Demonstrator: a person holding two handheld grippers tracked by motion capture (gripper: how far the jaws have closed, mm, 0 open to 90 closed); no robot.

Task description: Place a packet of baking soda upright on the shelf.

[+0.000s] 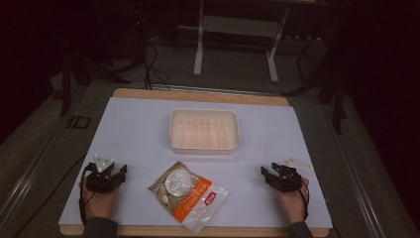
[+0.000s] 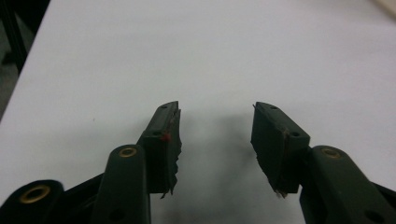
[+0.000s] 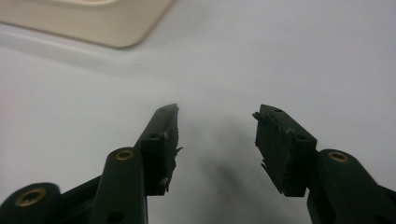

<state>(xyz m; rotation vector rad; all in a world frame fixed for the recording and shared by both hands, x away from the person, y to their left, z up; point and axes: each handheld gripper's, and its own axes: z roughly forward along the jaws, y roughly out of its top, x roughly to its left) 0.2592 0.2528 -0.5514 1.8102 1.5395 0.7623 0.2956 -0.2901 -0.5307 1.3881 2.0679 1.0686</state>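
High view is showing one clear plastic food packet (image 1: 188,195) lying flat on the desk (image 1: 133,129), near its front edge and between the two hands, touched by neither. Its orange-and-red printed end is pointing toward the person's right, and a round pale item is sitting inside the clear part. I am judging it light, crinkly and slippery, soft at the film but with a firmer lump in the middle; the flat sealed edge or a corner is looking like the safest place to pinch, since squeezing the middle might crush the contents. Behind it, well apart, one cream plastic tray (image 1: 204,130) is resting empty. The left gripper (image 1: 117,174) is sitting to the packet's left with its jaws spread, and the right gripper (image 1: 267,174) is sitting to its right, also spread; that is making two grippers, one packet, one tray.

Left gripper view is looking along the left gripper (image 2: 216,128), whose jaws are standing apart over bare desk, holding nothing.

Right gripper view is showing the right gripper (image 3: 217,128) likewise gaping and empty, with a corner of the tray (image 3: 93,23) lying ahead on the left.
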